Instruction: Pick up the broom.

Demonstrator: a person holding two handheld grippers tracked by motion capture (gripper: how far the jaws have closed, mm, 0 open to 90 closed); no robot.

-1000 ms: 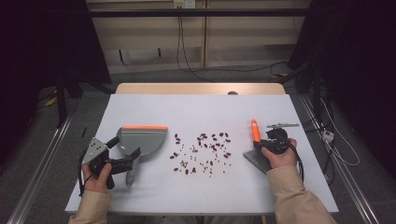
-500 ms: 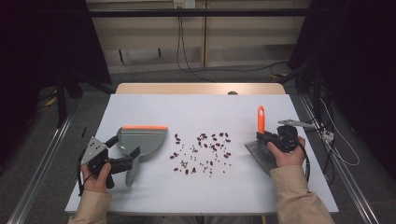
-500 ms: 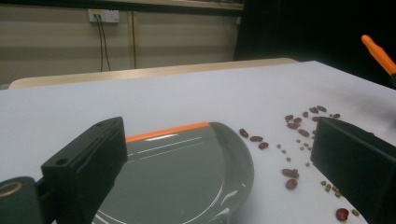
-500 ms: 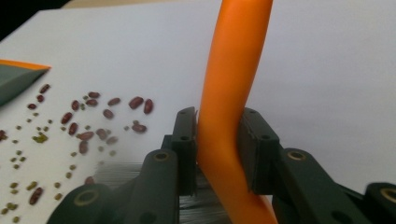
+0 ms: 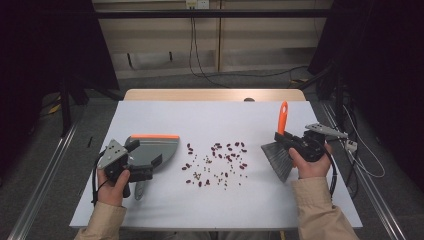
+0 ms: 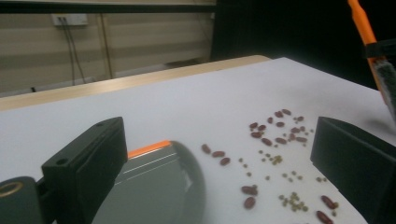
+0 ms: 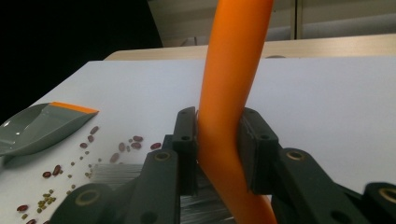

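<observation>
A grey dustpan (image 5: 159, 146) with an orange lip lies on the left of the white table (image 5: 200, 115). My left gripper (image 5: 142, 160) is at its near end with its jaws wide apart; in the left gripper view the dustpan (image 6: 159, 182) lies low between them, by the left jaw, and is not pinched. My right gripper (image 5: 285, 140) is shut on the orange handle (image 7: 233, 56) of a small brush (image 5: 277, 159), held off the table with the handle up and its grey bristles hanging. Several red beans and small green ones (image 5: 216, 162) are scattered between the two.
A wooden strip (image 5: 215, 95) runs along the table's far edge. Cables (image 5: 200, 70) lie on the floor beyond it, and metal rails (image 5: 45, 185) flank both sides. A cable (image 5: 360, 165) trails from the right gripper off the right edge.
My right gripper has lifted the brush off the table, and its orange handle now stands more upright. My left gripper has shifted slightly toward the dustpan, which has not moved.
</observation>
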